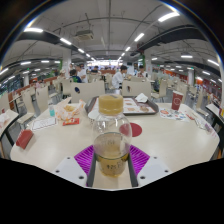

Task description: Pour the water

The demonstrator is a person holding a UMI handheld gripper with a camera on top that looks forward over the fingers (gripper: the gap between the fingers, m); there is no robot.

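Between the fingers of the gripper point(111, 160), a clear bottle point(111, 146) is pinched upright by both pink pads point(85, 157), a pale liquid seen in its lower part. It is held low over the counter point(60, 145), evidently so nothing spills before tipping. Just beyond it a cup point(111, 104) stands on a tray point(143, 107), presumably the pouring target.

Bright, even light pours down from rows of ceiling lights point(45, 31) overhead, long strips streaking toward the far end of the hall. The pale surface point(60, 145) glows softly with only faint shadows. Fisheye distortion bends the ceiling and far edges into curves. The glass jar point(111, 146) up close catches small highlights; distant figures blur out.
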